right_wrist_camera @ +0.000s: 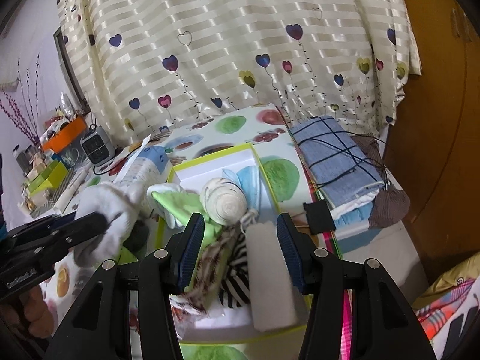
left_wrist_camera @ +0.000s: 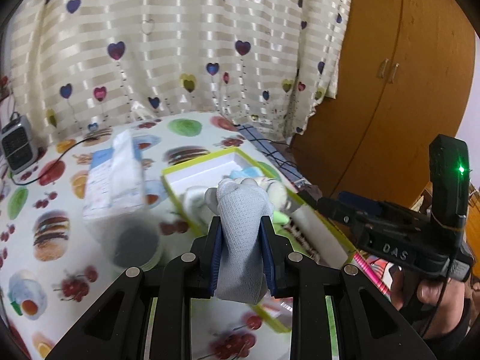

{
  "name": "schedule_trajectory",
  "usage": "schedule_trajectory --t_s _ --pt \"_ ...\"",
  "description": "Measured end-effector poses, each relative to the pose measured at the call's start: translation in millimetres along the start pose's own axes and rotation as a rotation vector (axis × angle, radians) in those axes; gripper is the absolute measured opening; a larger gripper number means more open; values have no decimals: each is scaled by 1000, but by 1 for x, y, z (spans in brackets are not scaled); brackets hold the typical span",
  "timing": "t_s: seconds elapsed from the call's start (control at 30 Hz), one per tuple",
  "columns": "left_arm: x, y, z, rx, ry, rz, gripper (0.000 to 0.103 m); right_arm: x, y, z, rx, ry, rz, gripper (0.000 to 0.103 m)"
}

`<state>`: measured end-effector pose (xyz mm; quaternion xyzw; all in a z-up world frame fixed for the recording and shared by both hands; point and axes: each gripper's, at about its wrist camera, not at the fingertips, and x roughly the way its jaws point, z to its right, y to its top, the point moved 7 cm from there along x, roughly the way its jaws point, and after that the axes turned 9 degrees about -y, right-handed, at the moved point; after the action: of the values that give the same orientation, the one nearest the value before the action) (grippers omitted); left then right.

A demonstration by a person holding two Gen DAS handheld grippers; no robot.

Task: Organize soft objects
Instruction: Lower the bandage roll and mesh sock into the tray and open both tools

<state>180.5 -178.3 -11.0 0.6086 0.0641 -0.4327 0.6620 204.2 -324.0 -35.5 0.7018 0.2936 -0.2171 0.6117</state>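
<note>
Pale grey knitted sock (left_wrist_camera: 240, 240) pinched mid-length in left gripper (left_wrist_camera: 241, 252); light, floppy, compressible. Right gripper (right_wrist_camera: 240, 252) jaws wide, gripping nothing.

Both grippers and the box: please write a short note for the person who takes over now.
Left gripper: shut on a grey-white sock, beside the box.
Right gripper: open, nothing gripped, over the green-rimmed box.
In the box: rolled cream sock, blue face mask, green cloth, striped fabric, white block.
Left: put the held sock in the box.
</note>
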Motion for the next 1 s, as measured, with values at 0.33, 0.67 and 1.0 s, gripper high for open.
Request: schedule_trajectory --t_s 0.33,0.67,1.0 --pt "42 8 18 8 -35 -36 23 -2 -4 21 43 11 1 52" --pt "75 2 14 -3 -39 -93 26 5 -8 31 64 10 -12 52" --pt "52 5 16 -2 -65 -63 42 -2 -7 21 33 4 7 52"
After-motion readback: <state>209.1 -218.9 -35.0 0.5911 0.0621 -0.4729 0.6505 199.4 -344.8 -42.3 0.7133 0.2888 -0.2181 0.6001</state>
